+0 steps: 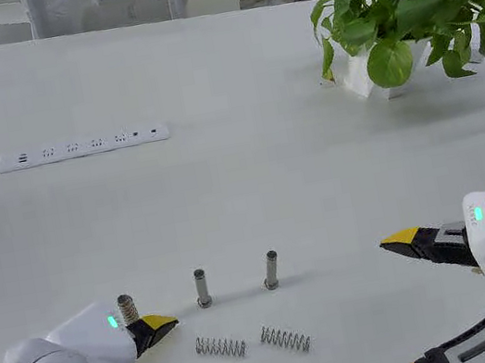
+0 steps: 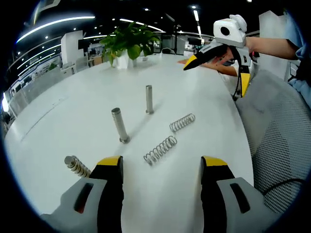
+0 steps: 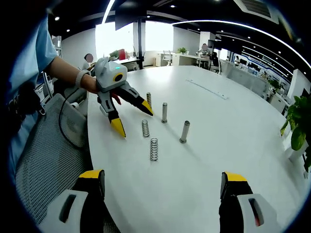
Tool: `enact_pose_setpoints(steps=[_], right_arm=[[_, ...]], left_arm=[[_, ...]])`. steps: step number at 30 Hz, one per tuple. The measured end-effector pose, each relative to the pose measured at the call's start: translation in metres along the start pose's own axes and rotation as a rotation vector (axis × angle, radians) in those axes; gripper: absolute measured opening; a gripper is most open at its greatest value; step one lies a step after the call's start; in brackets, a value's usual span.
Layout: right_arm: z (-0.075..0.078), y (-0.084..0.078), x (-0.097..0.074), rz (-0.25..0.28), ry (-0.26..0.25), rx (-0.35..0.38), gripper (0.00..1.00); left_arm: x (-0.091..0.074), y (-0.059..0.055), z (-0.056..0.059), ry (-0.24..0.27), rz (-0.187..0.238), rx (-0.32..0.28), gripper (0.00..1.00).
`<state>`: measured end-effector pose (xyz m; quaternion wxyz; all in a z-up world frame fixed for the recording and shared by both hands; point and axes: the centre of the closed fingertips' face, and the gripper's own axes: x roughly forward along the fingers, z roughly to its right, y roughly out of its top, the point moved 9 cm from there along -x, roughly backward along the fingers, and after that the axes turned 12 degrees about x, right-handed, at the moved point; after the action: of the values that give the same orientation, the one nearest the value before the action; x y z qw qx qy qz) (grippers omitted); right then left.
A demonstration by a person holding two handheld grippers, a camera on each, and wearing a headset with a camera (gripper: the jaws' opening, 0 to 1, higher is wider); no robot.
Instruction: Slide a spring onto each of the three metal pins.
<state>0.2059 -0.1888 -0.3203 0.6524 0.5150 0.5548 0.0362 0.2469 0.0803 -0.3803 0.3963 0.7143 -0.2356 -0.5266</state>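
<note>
Left gripper [image 2: 162, 162], right gripper [image 3: 163, 175] wide open, empty. We fear loose springs [image 1: 221, 346], 6 o'clock of bare pins [image 1: 202, 287], rolling if nudged.

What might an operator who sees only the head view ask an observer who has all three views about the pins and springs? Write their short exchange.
Operator: The left tool hides most of the leftmost pin. Is it loaded?
Observer: Yes. The left gripper view shows a spring coiled round that pin as far down as it shows.
Operator: What sits past the near table edge?
Observer: A grey mesh chair, beside the table edge, seen in both gripper views.
</note>
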Motion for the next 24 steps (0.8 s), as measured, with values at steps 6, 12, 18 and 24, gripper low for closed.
enact_pose_setpoints(steps=[6, 12, 18, 24], right_arm=[[-0.001, -0.003, -0.004, 0.003, -0.009, 0.017, 0.99], [0.002, -0.005, -0.006, 0.008, -0.017, 0.031, 0.99], [0.004, -0.009, -0.004, -0.008, -0.020, 0.038, 0.99], [0.002, -0.009, -0.001, -0.009, -0.013, 0.038, 0.99]], left_arm=[[0.008, 0.002, 0.000, -0.035, -0.011, 0.020, 0.54], [0.011, 0.004, -0.003, -0.042, -0.011, 0.033, 0.47], [0.009, 0.001, -0.006, -0.031, -0.006, 0.059, 0.27], [0.002, -0.003, -0.004, -0.019, -0.005, 0.065, 0.24]])
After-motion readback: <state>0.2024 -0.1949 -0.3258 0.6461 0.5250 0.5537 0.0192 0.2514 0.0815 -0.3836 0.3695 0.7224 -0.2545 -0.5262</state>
